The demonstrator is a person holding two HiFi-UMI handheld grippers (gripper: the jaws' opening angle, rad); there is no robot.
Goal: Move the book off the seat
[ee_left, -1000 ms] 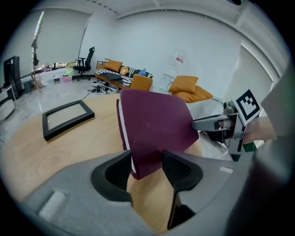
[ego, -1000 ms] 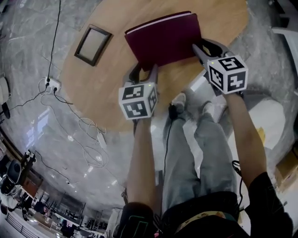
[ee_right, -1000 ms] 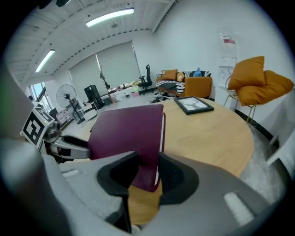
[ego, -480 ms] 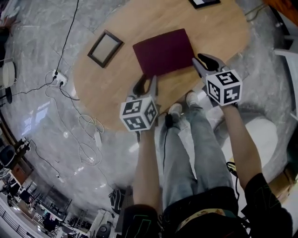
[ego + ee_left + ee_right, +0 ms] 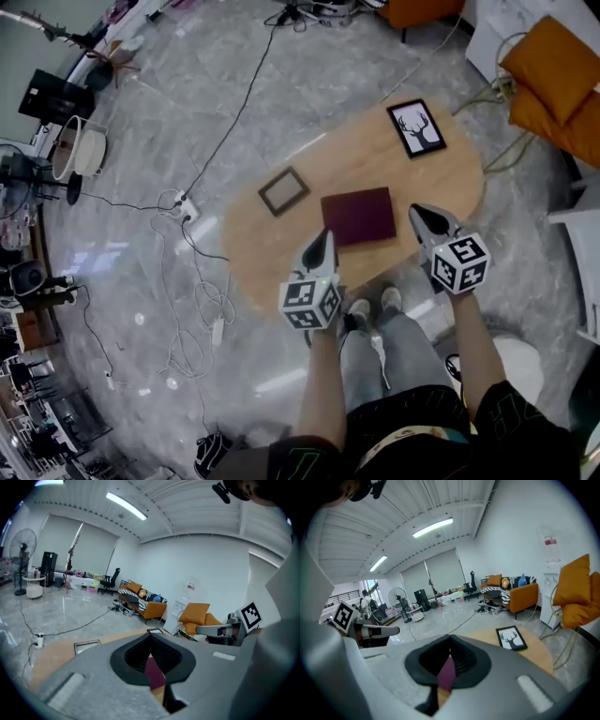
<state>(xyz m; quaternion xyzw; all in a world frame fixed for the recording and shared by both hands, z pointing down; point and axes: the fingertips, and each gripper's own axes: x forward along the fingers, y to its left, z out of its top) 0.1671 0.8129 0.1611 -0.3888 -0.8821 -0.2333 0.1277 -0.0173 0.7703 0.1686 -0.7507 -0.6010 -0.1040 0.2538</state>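
Jaws on the left gripper (image 5: 321, 247) and right gripper (image 5: 427, 221) are pressed together and empty, raised above the maroon book (image 5: 358, 217), which lies flat on the oval wooden surface (image 5: 267, 258). It looks stiff and fairly light, best pinched at opposite side edges. Its thickness and cover finish are hard to make out.

**Both grippers shut and empty, held out side by side**

The person holds the left gripper (image 5: 323, 239) and the right gripper (image 5: 419, 214) out in front on bare forearms (image 5: 323, 384). The two are apart and roughly level with each other, both pointing forward and somewhat down. Each gripper's jaws have just been closing and now meet at the tips, with nothing between them. The marker cubes (image 5: 309, 302) face the head camera.
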